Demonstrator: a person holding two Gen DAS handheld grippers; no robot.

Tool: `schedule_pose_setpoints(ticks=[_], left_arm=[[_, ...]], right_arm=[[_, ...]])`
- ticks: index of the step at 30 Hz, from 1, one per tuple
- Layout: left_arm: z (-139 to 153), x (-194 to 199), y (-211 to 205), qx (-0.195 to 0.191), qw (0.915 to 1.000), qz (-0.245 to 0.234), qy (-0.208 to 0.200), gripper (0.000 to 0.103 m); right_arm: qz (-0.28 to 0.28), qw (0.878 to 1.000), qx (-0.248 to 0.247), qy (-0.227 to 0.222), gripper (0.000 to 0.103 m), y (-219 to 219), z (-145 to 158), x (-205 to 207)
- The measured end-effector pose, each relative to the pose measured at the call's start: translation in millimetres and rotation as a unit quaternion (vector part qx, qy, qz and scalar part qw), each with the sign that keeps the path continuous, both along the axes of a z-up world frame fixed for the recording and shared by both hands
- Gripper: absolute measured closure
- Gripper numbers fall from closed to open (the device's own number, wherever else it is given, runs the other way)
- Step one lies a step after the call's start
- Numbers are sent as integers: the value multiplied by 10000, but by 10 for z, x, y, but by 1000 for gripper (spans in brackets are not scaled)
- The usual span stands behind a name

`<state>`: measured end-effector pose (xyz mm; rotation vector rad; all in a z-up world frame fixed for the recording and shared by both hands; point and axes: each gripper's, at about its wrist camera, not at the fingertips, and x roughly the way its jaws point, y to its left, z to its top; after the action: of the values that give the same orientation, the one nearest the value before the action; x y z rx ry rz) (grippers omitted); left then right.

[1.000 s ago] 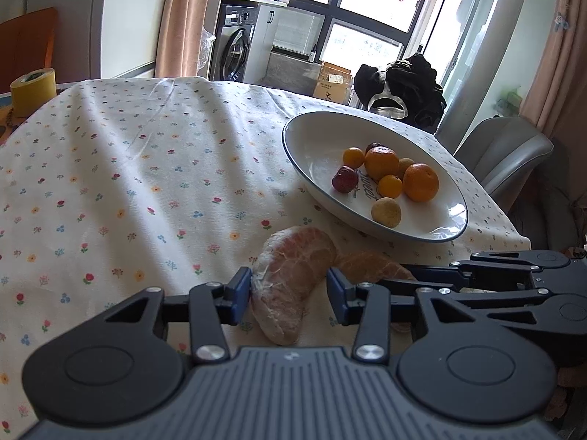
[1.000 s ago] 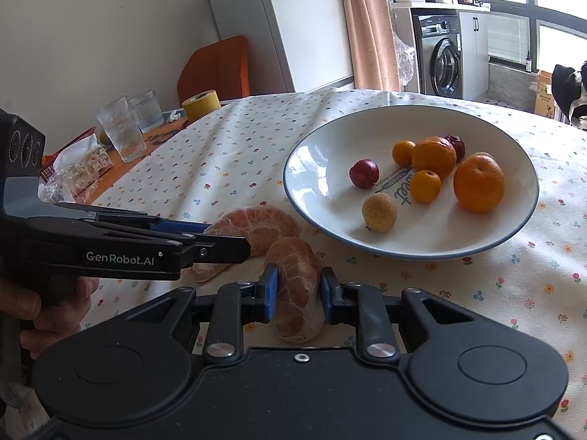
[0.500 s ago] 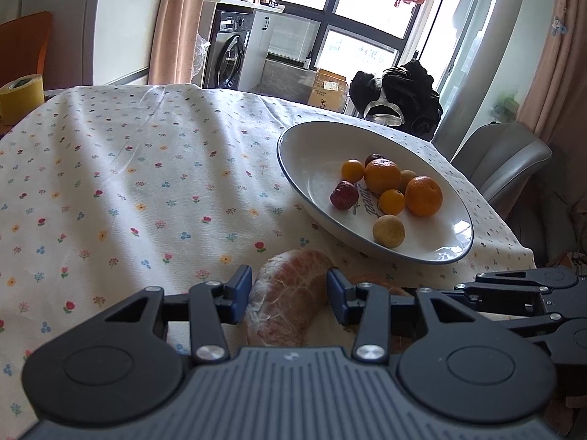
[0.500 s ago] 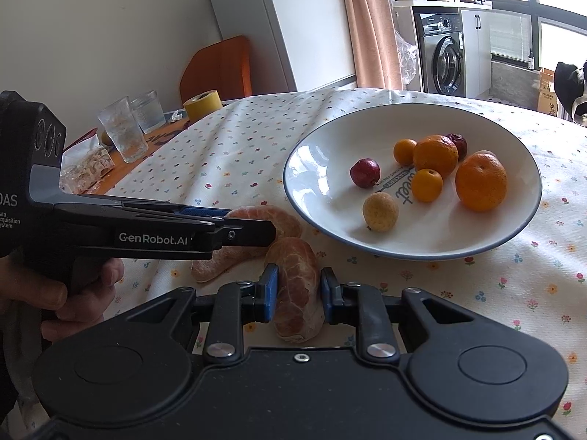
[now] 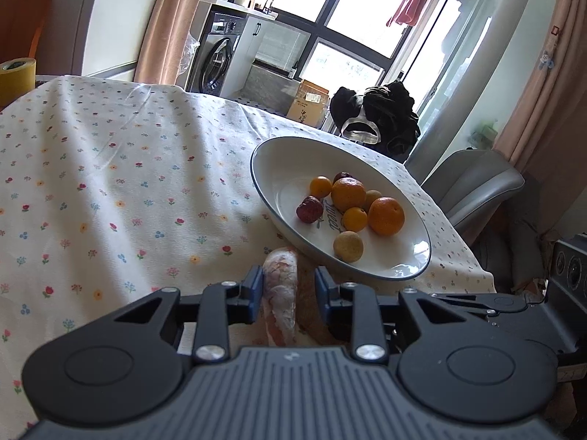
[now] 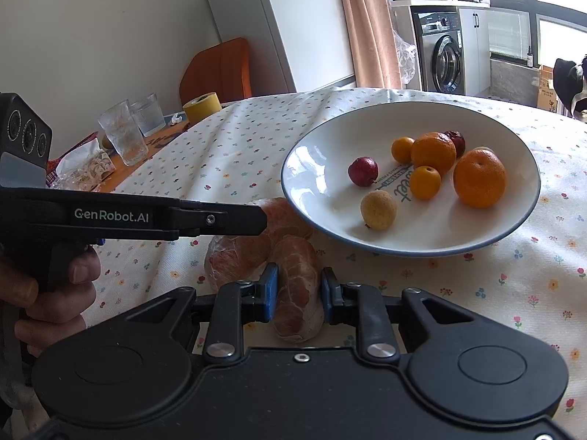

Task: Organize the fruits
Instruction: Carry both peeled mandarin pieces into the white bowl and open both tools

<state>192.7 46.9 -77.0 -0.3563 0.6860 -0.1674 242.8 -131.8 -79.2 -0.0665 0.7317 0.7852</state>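
Both jaws pinch peeled citrus halves, left gripper (image 5: pixel 289 289) on one piece (image 5: pixel 280 300), right gripper (image 6: pixel 298 288) on its neighbour (image 6: pixel 298 289), probably to pull them apart before reaching the near plate (image 6: pixel 315 216).

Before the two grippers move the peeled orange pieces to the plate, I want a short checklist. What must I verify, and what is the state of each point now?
1. Right gripper closed on its peeled piece: ok, both pads touch it.
2. Left gripper closed on its peeled piece: cannot tell; one pad touches, a gap shows at the other.
3. The two pieces are separated: cannot tell, they lie against each other.
4. Free space on the plate: ok, the near and left parts are bare.
5. Plate fully on the table: ok.
6. Grippers clear of each other: not ok, the left finger reaches across just over the pieces.
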Motion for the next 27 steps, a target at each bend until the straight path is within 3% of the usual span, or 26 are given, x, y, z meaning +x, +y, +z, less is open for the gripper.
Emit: schedule_pose_setpoints(ticks=[5, 11, 17, 20, 21, 27], left_arm=[[-31, 39, -46, 100, 9998, 132, 94, 74], [-5, 16, 58, -509, 9987, 80, 32, 75], [-32, 60, -53, -52, 9995, 231, 209, 74], [-82, 70, 1, -222, 9987, 335, 307, 77], [-89, 68, 14, -205, 9985, 383, 324, 86], [-102, 62, 66, -231, 9983, 426, 333, 87]], right_arm=[[1, 10000, 27, 0, 80, -11, -6, -2], [-4, 10000, 82, 41, 80, -44, -11, 12], [-2, 9999, 109, 45, 80, -50, -20, 10], [-1, 9999, 126, 55, 80, -62, -20, 14], [0, 9999, 131, 56, 80, -68, -19, 13], [2, 9999, 141, 65, 80, -69, -17, 20]])
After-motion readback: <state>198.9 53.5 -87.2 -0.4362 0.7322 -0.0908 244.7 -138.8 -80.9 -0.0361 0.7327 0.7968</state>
